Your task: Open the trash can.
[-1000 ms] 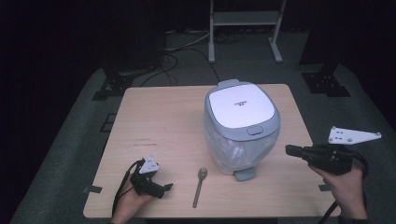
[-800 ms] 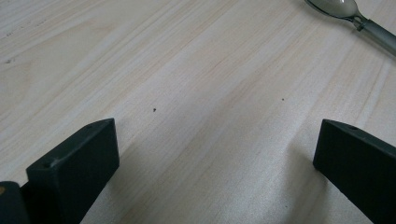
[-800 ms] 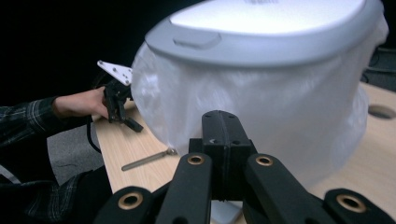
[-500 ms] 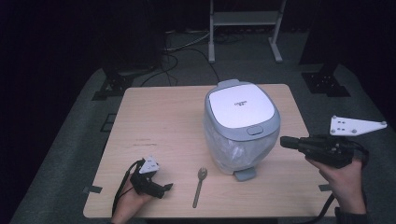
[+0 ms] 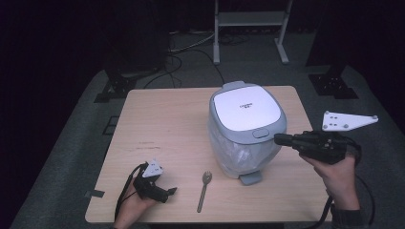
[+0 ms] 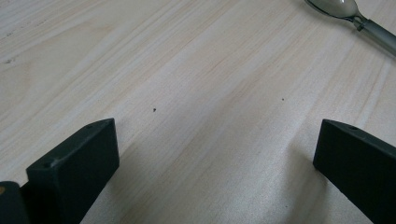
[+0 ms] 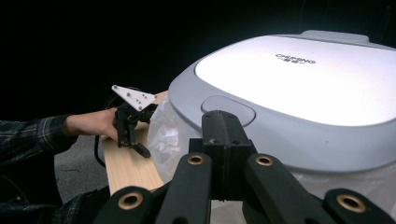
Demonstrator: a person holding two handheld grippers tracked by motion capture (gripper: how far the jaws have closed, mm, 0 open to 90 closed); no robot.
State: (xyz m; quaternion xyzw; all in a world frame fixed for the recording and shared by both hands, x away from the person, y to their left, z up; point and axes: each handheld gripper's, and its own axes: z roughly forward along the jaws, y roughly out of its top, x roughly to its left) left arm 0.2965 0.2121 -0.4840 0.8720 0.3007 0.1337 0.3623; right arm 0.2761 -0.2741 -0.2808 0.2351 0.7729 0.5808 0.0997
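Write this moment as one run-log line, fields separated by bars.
left hand-held gripper: open, on table | right hand-held gripper: shut, tips at bin lid button | spoon: untouched

The high view is lit from above onto the pale worktop, which stands bright against a floor and background that fall off to near black, with only soft, short shadows under the things on it. In the left gripper view the wood grain is sharp and evenly lit, while the spoon at the top edge carries a dull glare. The right gripper view has a bright white bin lid against pure darkness, and its near jaws are slightly soft.
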